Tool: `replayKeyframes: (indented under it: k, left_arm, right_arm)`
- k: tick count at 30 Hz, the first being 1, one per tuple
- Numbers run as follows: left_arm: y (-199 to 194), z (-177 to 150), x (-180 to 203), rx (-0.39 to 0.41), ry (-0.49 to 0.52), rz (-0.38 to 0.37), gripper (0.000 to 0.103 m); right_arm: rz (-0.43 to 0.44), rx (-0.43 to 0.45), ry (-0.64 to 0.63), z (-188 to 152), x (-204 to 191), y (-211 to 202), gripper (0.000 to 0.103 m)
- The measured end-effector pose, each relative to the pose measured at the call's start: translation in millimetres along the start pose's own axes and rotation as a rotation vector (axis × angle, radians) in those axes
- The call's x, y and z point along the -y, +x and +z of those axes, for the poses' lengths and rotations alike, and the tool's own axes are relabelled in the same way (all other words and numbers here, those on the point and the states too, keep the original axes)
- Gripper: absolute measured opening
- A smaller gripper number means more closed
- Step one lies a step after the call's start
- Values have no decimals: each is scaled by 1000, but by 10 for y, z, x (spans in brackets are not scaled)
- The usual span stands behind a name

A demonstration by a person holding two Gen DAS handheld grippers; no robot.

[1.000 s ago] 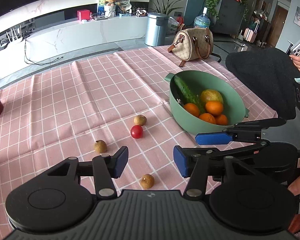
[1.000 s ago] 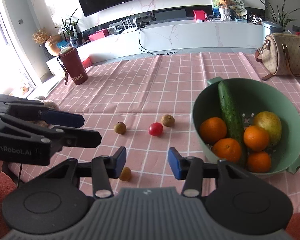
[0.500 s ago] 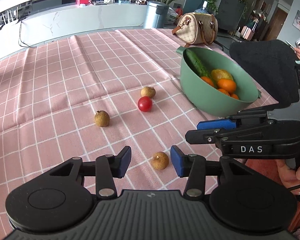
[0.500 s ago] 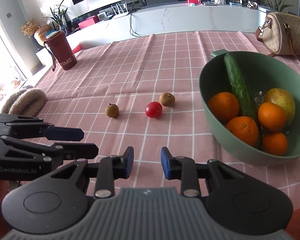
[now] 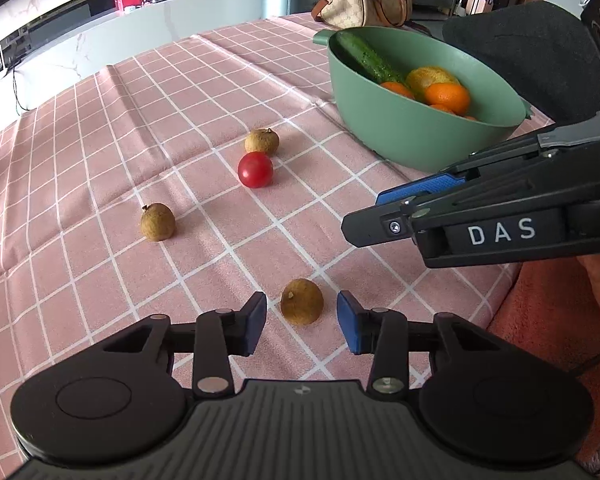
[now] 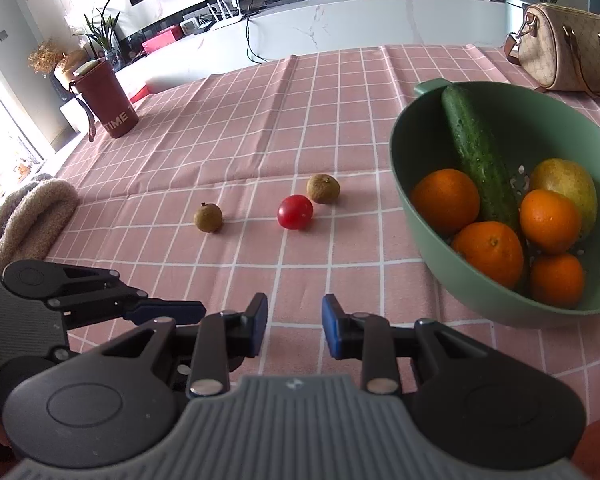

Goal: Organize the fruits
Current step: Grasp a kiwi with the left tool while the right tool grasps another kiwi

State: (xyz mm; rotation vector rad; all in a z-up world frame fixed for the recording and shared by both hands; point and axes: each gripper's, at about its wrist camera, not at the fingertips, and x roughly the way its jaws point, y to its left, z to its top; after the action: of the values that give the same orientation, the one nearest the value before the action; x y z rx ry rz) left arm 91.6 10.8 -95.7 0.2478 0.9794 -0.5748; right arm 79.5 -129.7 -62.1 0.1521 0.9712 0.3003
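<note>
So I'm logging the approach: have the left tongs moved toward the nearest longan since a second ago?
Yes. The left tongs have come forward over the cloth; the longan now sits between their open tips.

1. A table covered by a pink cloth with a white grid (image 6: 260, 128) carries everything.
2. At centre lies a round red cherry tomato (image 6: 295, 211); a brown longan (image 6: 323, 188) is just beside it at 1 o'clock, another brown longan (image 6: 207, 217) lies apart at 9 o'clock, and a third brown longan (image 5: 302, 301) sits nearest the front edge.
3. A green plastic colander bowl (image 6: 420, 216) stands at 3 o'clock.
4. A beige monogram handbag (image 6: 564, 52) stands at 1 o'clock, and a dark red cylindrical pouch marked TIME (image 6: 106, 100) at 10 o'clock.
</note>
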Motion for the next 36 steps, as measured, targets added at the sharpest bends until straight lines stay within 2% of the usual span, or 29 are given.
replayKeyframes:
  k: [5, 9, 17, 22, 29, 36]
  left_arm:
    - [46, 10, -57, -9, -40, -12, 26]
    - [-8, 22, -148, 13, -90, -23, 26]
    - [-275, 25, -778, 113, -380, 148, 26]
    - [-340, -42, -1069, 157, -518, 190, 26]
    - [-312, -98, -1281, 175, -607, 205, 26]
    - [-235, -112, -1351, 167, -629, 177, 26]
  right_arm:
    - [3, -8, 2, 9, 12, 29, 26]
    - [14, 1, -21, 20, -25, 49, 26]
    - [79, 39, -93, 127, -235, 168, 26]
    - [85, 59, -208, 225, -521, 423, 27]
    - [68, 83, -323, 325, -752, 700, 27]
    - [47, 88, -362, 384, -834, 896, 27]
